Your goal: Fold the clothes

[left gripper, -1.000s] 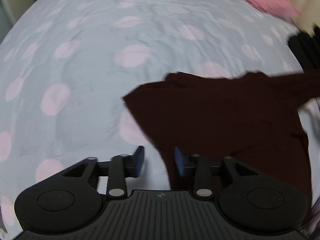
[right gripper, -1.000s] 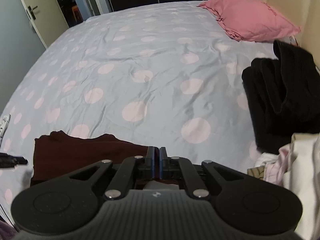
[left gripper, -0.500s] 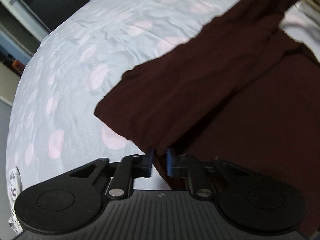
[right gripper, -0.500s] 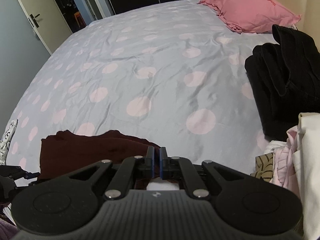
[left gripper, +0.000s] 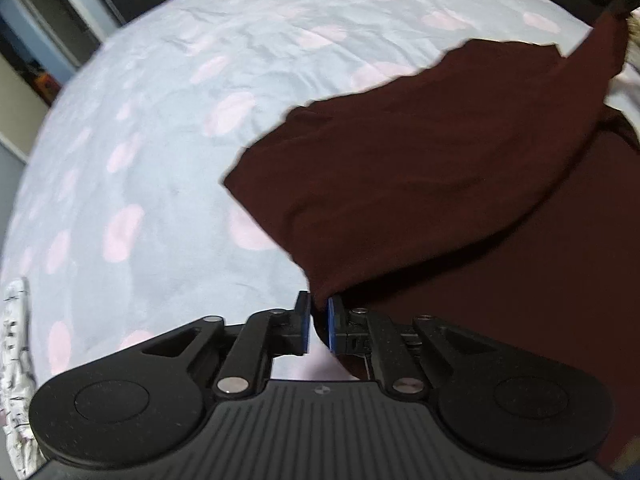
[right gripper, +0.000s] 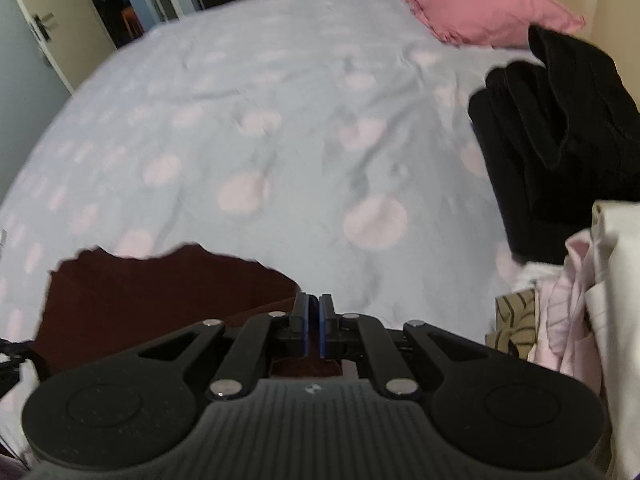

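A dark maroon garment is lifted over the pale blue bedspread with pink dots. My left gripper is shut on one corner of it, and the cloth stretches up and right toward the other gripper at the top right. In the right wrist view the maroon garment hangs left of and below my right gripper, which is shut on its other edge.
A pink pillow lies at the far right of the bed. A heap of black clothes and a pile of white and pink clothes lie at the right. A door stands at the far left.
My left gripper closed on the garment's corner and lifted it off the bed. My right gripper stayed shut and rose a little with its edge.
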Demonstrator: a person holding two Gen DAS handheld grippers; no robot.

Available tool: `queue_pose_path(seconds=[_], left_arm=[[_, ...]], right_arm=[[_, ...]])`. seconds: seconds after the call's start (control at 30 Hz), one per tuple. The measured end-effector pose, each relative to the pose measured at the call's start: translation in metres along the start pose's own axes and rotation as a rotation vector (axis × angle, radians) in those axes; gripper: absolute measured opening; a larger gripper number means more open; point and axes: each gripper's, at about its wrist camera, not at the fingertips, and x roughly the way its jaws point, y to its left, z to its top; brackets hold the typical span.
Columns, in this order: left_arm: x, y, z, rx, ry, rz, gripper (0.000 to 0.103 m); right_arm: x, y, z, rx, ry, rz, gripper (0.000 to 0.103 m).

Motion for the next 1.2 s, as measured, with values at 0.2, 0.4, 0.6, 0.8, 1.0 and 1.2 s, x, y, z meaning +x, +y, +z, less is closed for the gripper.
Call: queue_pose_path(seconds=[0.2, 0.4, 0.6, 0.8, 1.0, 1.2], left_arm=[[-0.028, 0.023, 0.011, -0.074, -0.063, -0.129, 0.021], [-0.03, 0.061, 0.035, -0.22, -0.109, -0.16, 0.036], [0.035, 0.096, 0.057, -0.437, -0.064, -0.183, 0.041], [0.067, 0.106, 0.048, -0.566, -0.103, -0.24, 0.008], [0.049, 0.11, 0.042, -0.575, -0.192, -0.218, 0.002], [0.052, 0.12, 0.041, -0.621, -0.205, -0.169, 0.002]], right_arm=[[0.019, -0.002, -0.008, -0.018, 0.055, -0.024, 0.006], [0.023, 0.001, -0.008, -0.026, 0.07, -0.01, 0.006], [0.025, 0.005, -0.007, -0.035, 0.073, -0.004, 0.006], [0.031, 0.0, -0.008, -0.023, 0.089, -0.018, 0.006], [0.027, -0.013, -0.005, 0.012, 0.089, -0.015, 0.006], [0.037, -0.02, 0.006, 0.051, 0.068, -0.041, 0.006]])
